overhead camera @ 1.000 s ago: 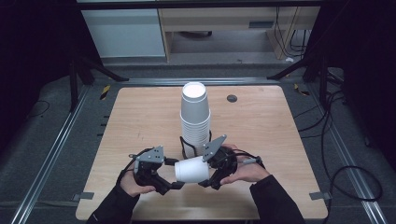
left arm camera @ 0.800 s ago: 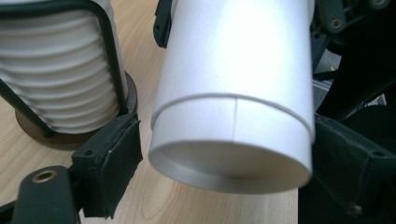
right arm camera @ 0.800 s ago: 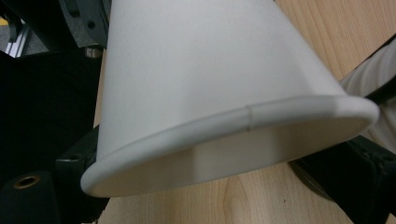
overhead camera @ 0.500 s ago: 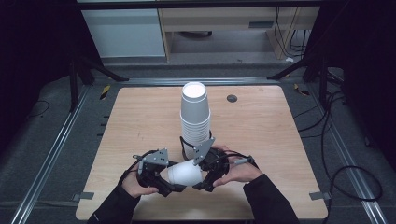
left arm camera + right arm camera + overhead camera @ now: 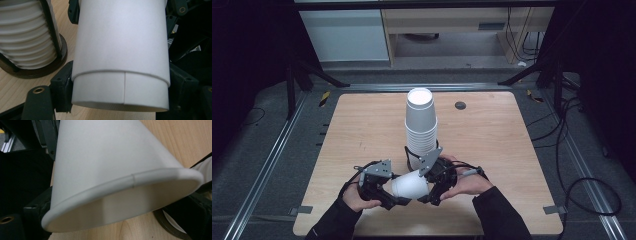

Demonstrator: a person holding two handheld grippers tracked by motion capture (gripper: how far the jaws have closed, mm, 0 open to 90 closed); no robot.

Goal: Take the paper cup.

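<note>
A single white paper cup [image 5: 410, 185] lies on its side between my two claws, just above the table's [image 5: 512, 150] near edge, its rolled rim toward my right claw, its narrow base toward my left. Behind it, mid-table, a tall stack of white cups [image 5: 421, 127] stands upright in a dark ring holder [image 5: 37, 70].

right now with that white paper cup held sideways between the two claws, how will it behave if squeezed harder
The paper cup is probably light, with thin walls, so it would likely dent. Its smooth tapered side may slip toward the narrow end. Set down on its side, it would likely roll in a curve.
</note>
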